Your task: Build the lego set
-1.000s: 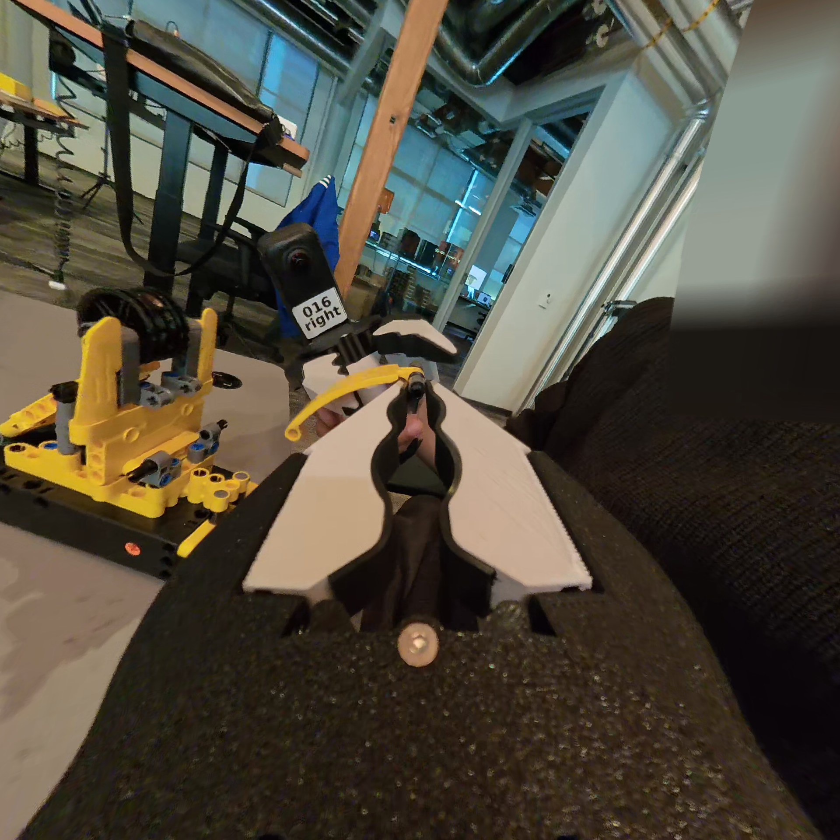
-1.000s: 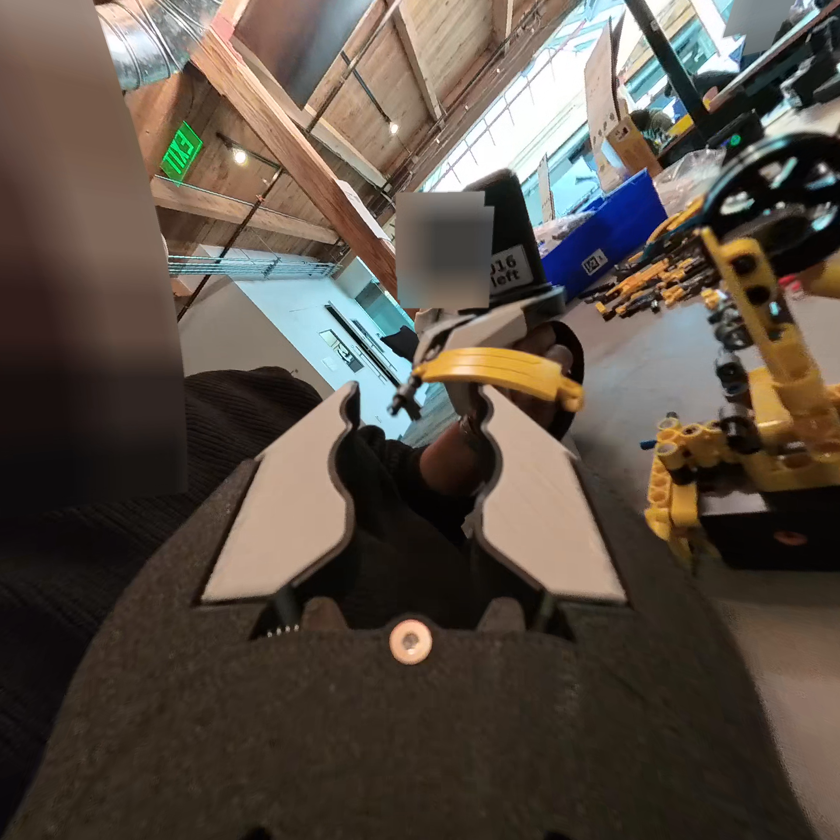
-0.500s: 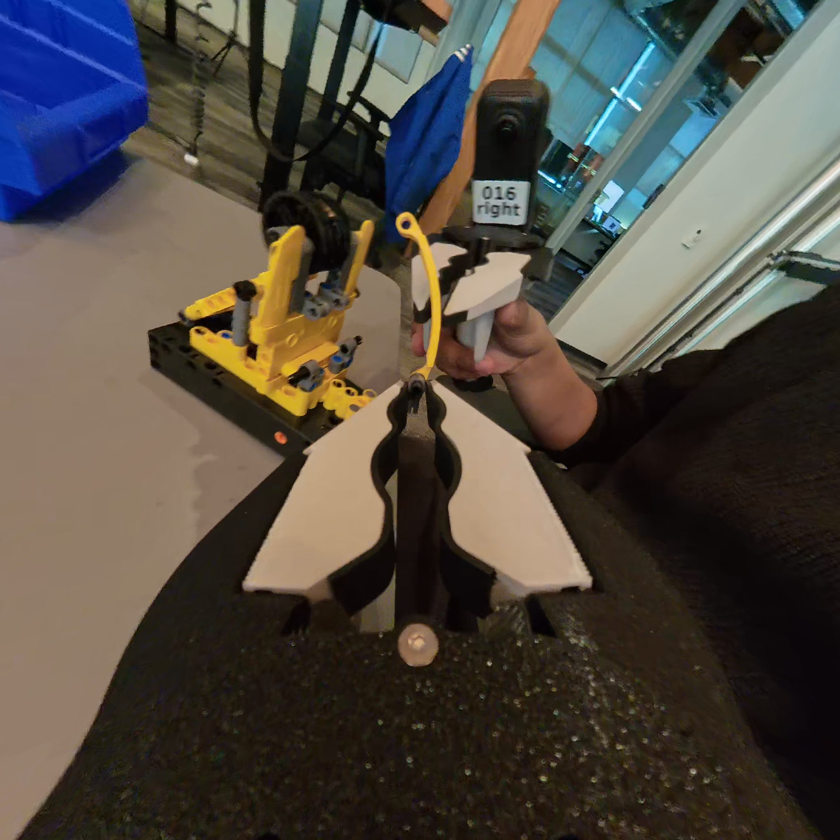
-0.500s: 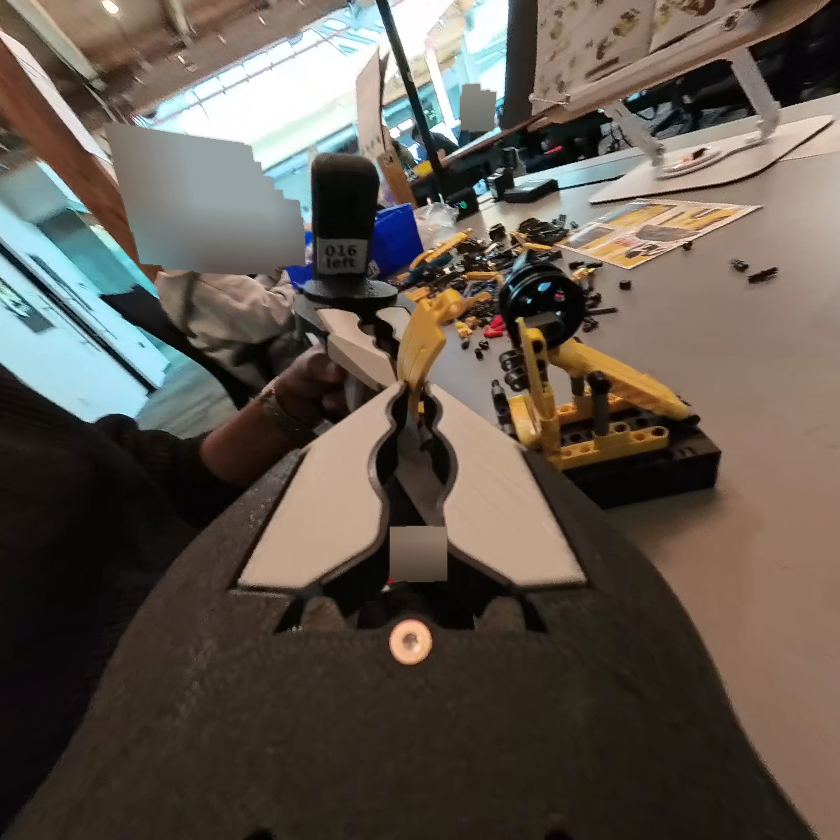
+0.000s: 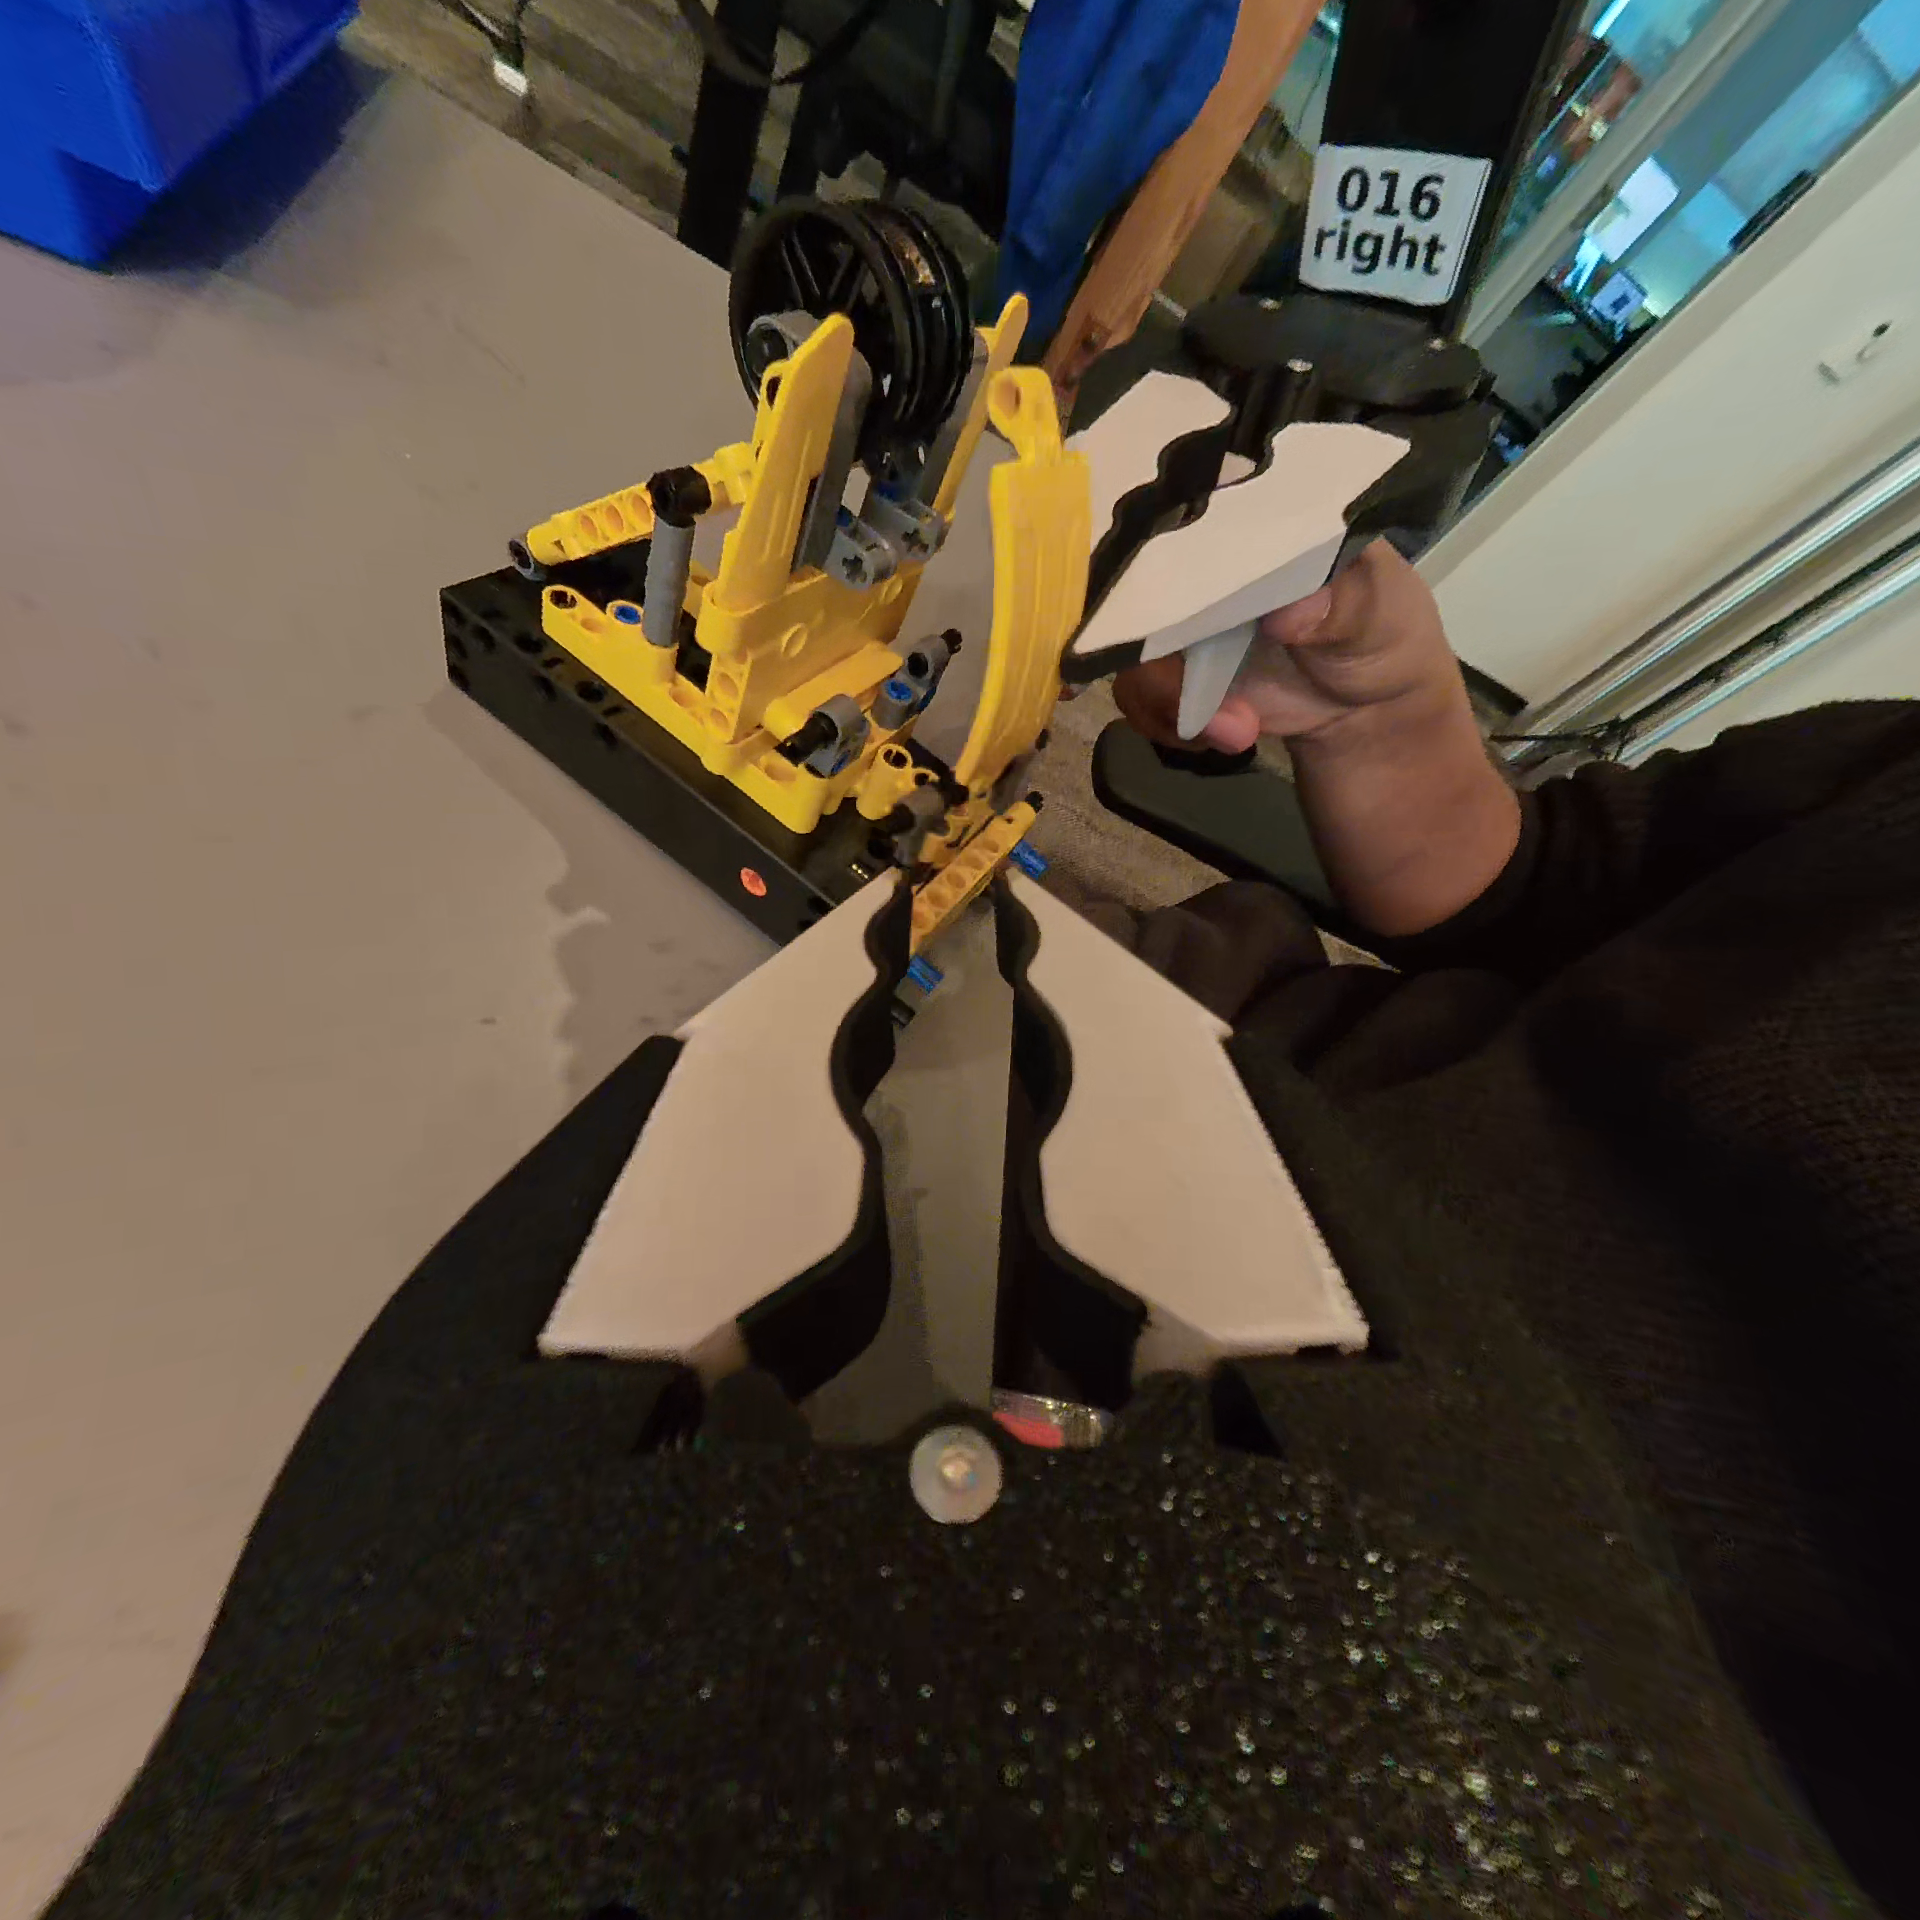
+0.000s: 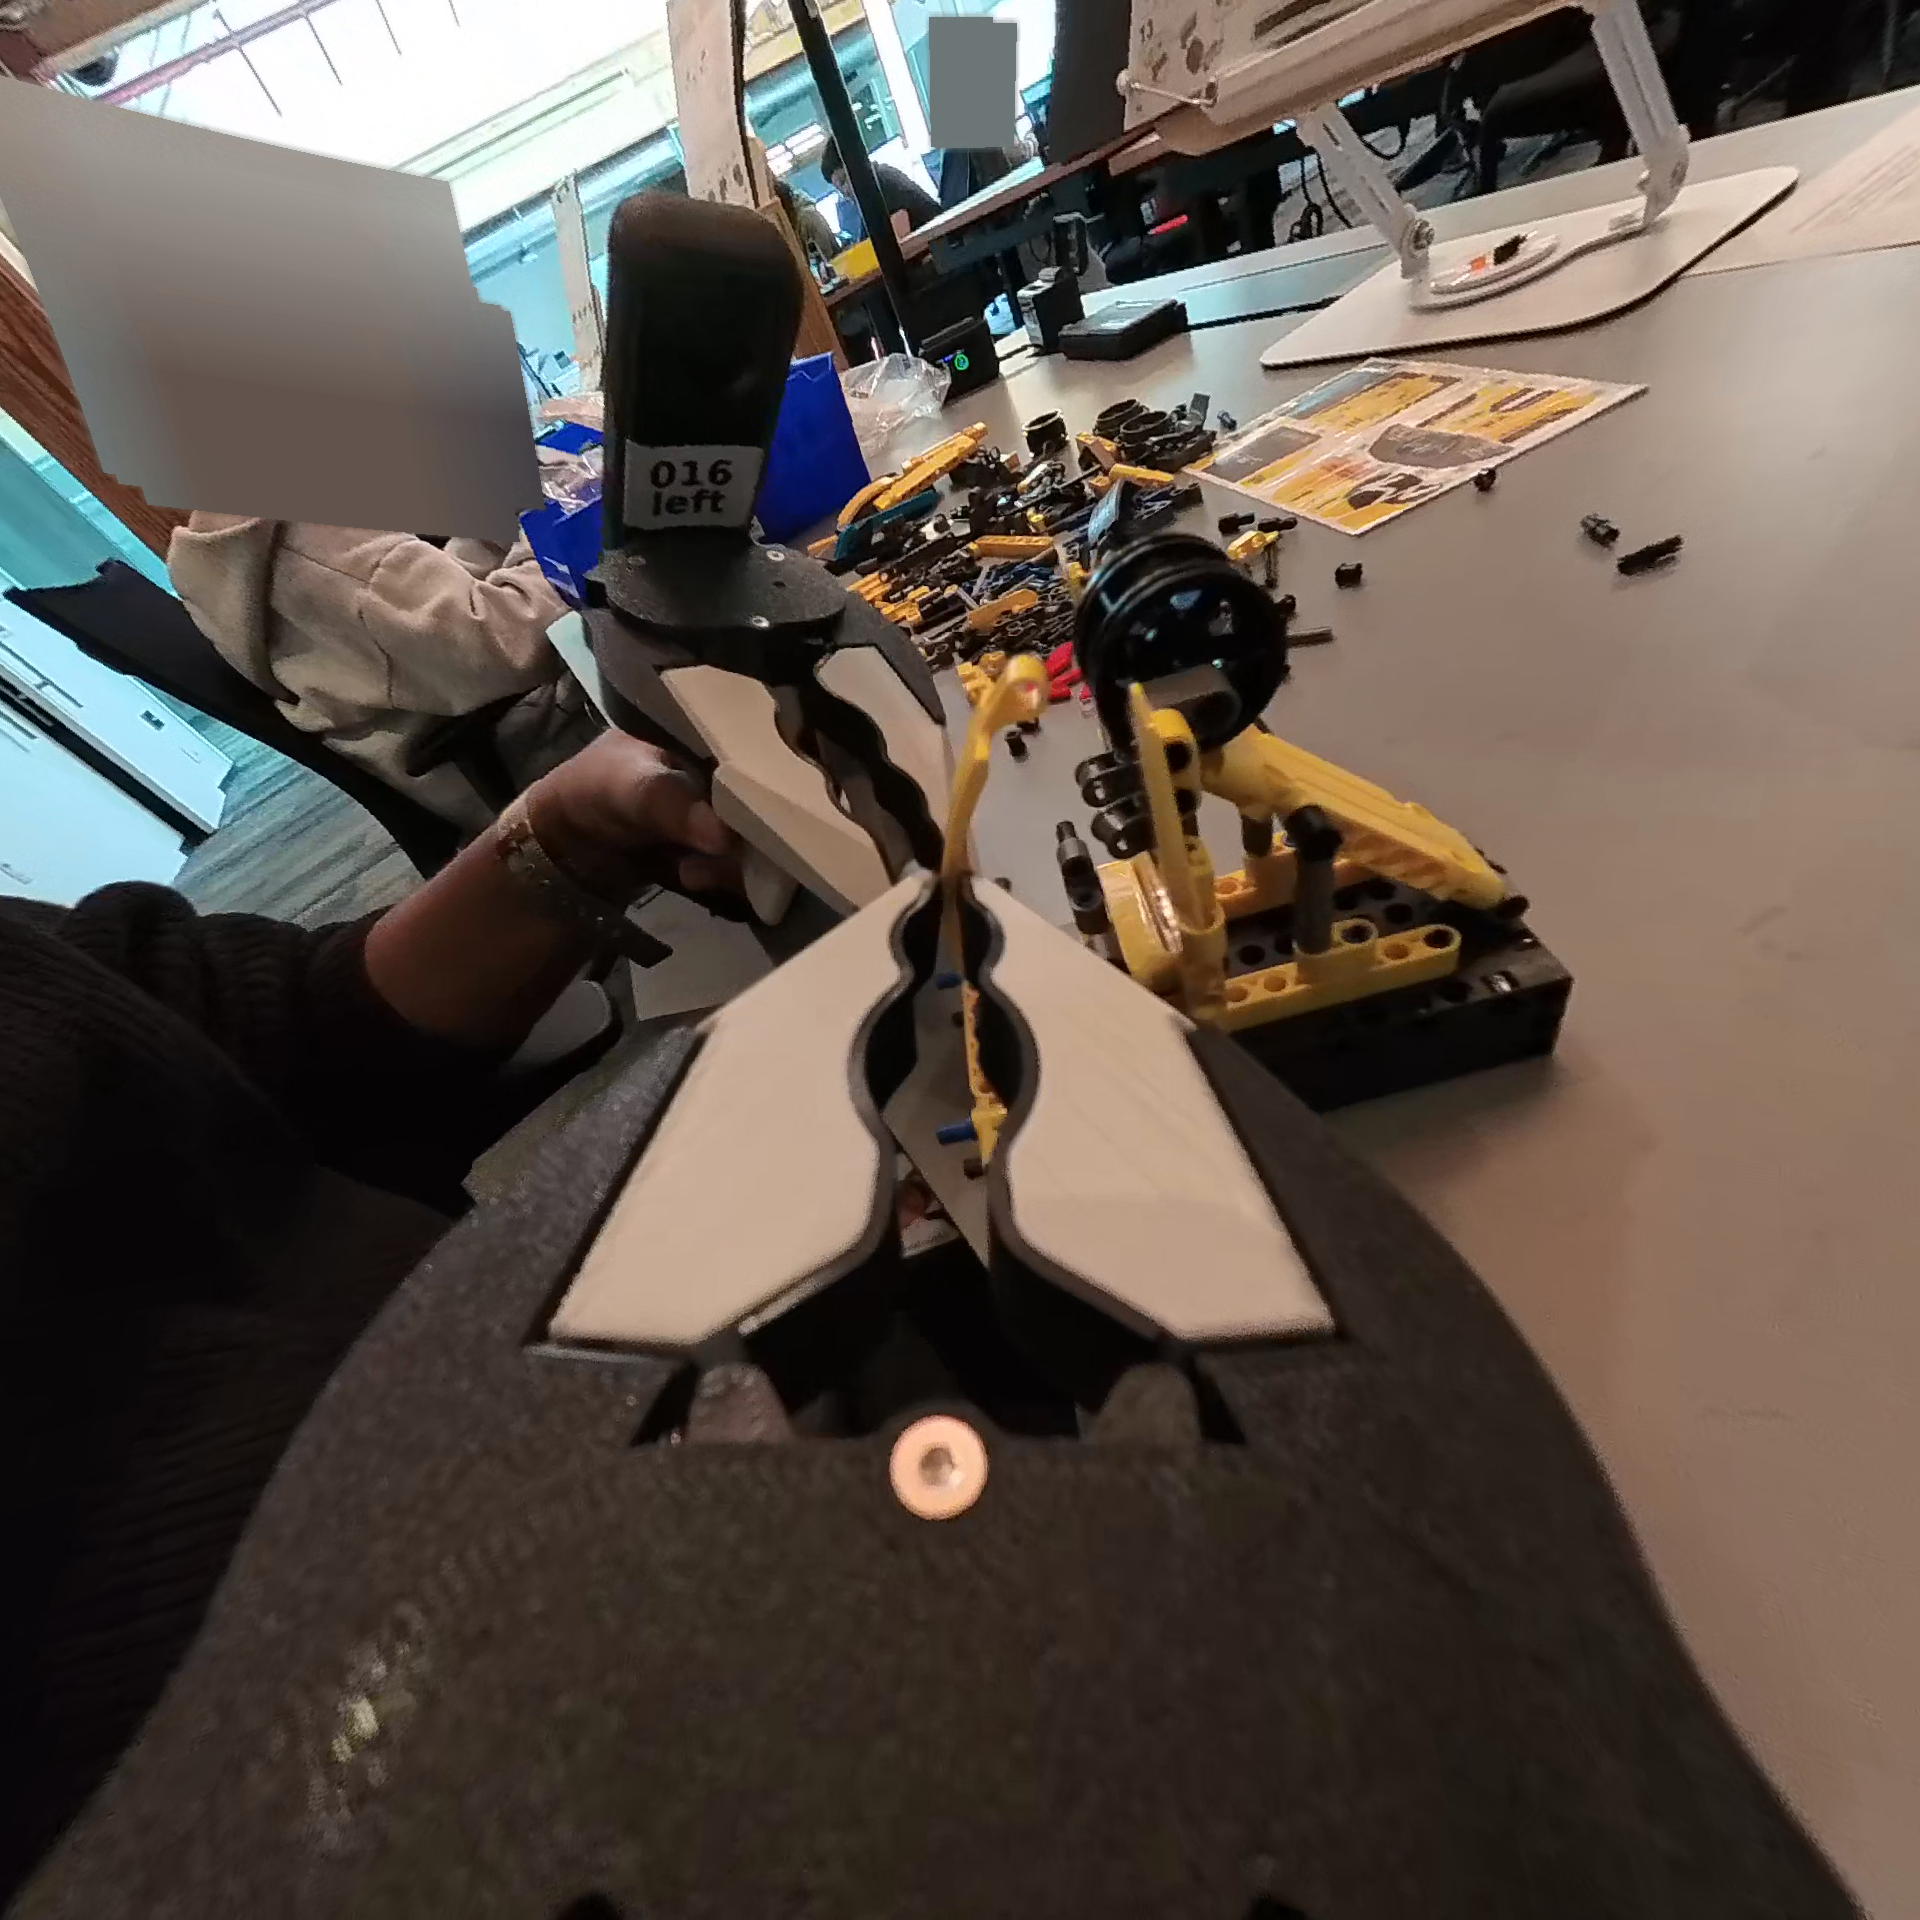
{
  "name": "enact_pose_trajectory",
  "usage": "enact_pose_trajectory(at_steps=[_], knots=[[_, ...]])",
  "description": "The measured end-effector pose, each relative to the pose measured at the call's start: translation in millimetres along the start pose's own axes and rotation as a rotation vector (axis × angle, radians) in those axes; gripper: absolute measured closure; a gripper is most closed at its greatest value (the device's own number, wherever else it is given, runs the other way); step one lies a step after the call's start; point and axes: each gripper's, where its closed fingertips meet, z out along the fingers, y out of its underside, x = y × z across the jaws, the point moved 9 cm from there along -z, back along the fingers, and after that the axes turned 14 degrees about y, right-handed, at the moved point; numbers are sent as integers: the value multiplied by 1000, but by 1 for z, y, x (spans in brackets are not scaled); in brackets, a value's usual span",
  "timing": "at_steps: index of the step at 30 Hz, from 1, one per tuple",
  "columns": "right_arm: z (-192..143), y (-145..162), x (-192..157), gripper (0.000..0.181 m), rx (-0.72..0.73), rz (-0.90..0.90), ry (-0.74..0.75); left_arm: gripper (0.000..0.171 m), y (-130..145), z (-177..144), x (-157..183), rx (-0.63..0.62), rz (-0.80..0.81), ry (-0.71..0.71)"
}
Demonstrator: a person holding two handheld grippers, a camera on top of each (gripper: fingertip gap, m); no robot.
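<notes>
My left gripper (image 5: 945, 894) is shut on the short yellow beam at the foot of a yellow curved panel (image 5: 1023, 603). My right gripper (image 6: 954, 883) is shut on the same panel, seen edge-on (image 6: 971, 779), and pinches its side edge in the left wrist view (image 5: 1083, 582). The two grippers meet tip to tip over the table's near edge. Just beyond them stands a yellow brick model (image 5: 748, 644) on a black base (image 6: 1455, 1029), with a black wheel (image 6: 1179, 634) on top. The panel hangs close beside the model; I cannot tell if they touch.
A heap of loose yellow and black parts (image 6: 1039, 520) and a printed sheet (image 6: 1423, 436) lie behind the model on the grey table (image 5: 260, 831). A white stand (image 6: 1507, 249) is farther back, a blue bin (image 5: 135, 94) at the left. A seated person (image 6: 343, 623) is beyond. The left gripper's tips are roughly 4 cm from the right gripper's. The black wheel (image 6: 1179, 634) sits 5 cm or so from the ends of my right fingers.
Both grippers have swung down toward the table and closer to the model. The right gripper, open a second ago, has shut on the panel. The left now grips the beam end.
</notes>
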Motion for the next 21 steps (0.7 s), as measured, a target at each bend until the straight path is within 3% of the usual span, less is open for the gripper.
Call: enact_pose_trajectory(at_steps=[10,21], knots=[[5,5,-4,179,-33,-25,-42,153,-4,-9,-3,49,20,53],[6,4,-1,179,-56,-73,-68,153,-8,0,-9,-127,154,84]])
